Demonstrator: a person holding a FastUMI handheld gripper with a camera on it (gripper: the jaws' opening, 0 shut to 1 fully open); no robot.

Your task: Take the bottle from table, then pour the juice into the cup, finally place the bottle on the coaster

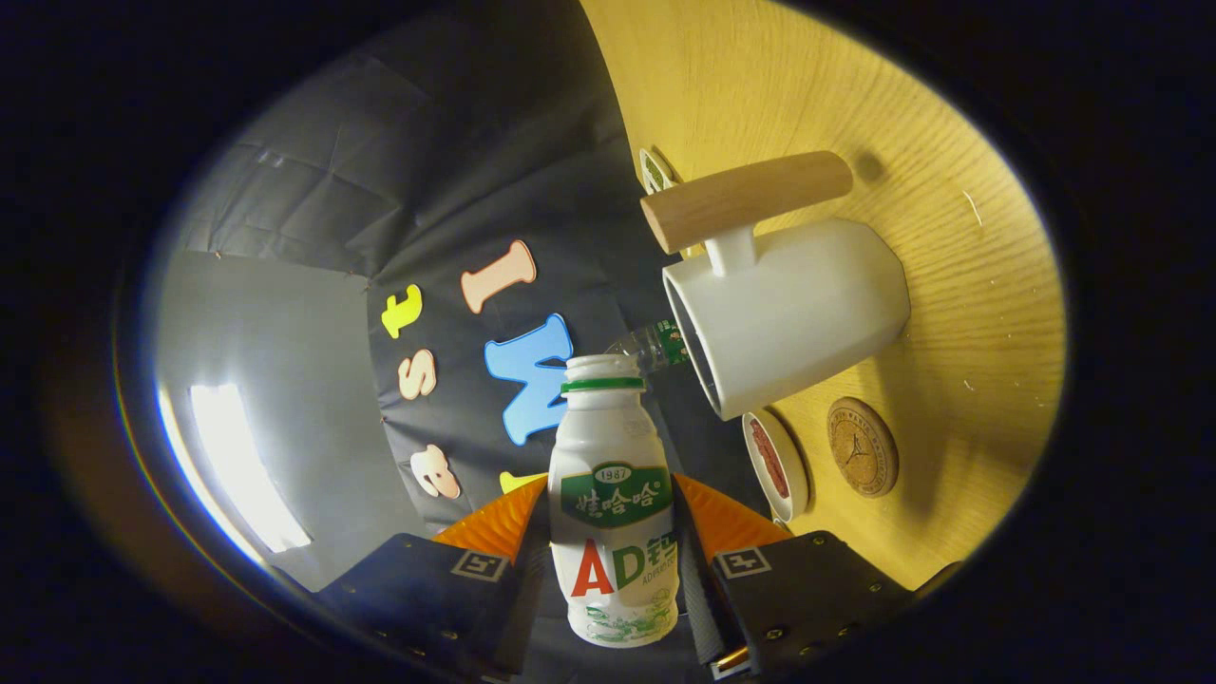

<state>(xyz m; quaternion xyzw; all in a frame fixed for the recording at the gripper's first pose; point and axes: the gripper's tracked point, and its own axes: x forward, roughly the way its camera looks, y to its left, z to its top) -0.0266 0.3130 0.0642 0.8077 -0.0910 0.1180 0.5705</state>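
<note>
Clearly my tongs (613,560) are clenched around the bottle (613,503) at mid-body, lower centre. It seems light, smooth plastic, so I squeeze gently.

Bottle (615,513) between fingers (494,527); cup (788,313) just beyond.

We are seeing the cup (788,313) with its wooden handle (746,199) standing just ahead of the bottle's (615,503) open mouth — the cork coaster (862,446) lying beside it, nothing crowding it — with bare table (959,285) stretching beyond both.
</note>
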